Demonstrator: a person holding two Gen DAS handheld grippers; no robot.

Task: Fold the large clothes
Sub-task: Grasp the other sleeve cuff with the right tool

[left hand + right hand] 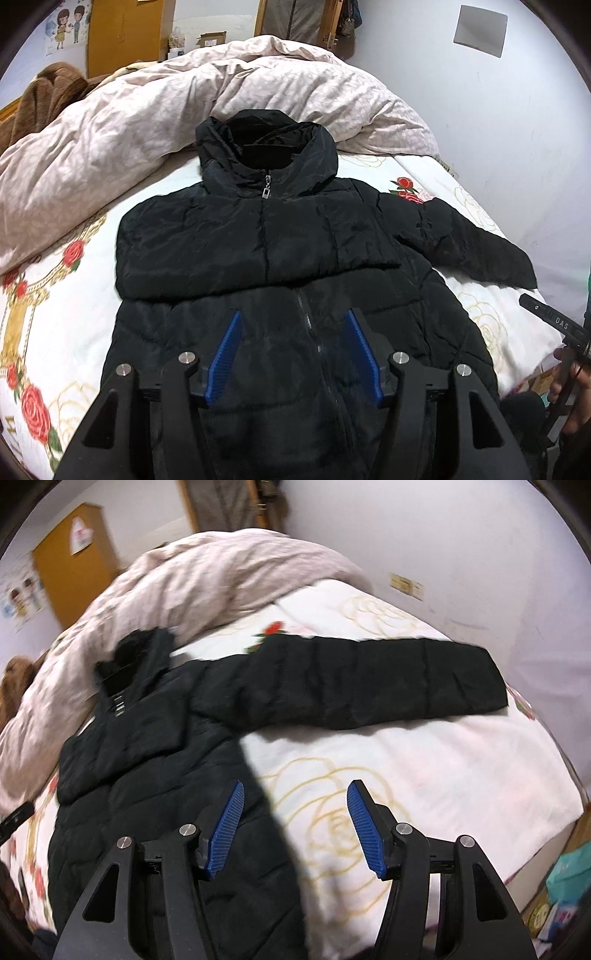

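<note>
On the rose-printed white bedsheet (55,325) lies one black quilted hooded jacket (266,236), one sleeve folded across its chest, one sleeve (369,683) outstretched. Left gripper (293,354) and right gripper (295,827) both hover open, empty.

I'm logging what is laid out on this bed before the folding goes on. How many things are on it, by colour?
Black: 1, the puffer jacket, lying front up with one sleeve stretched out flat
Pale pink: 1, the crumpled duvet
Brown: 1, the fuzzy blanket at the far edge
Total: 3, all on the rose-print sheet
</note>
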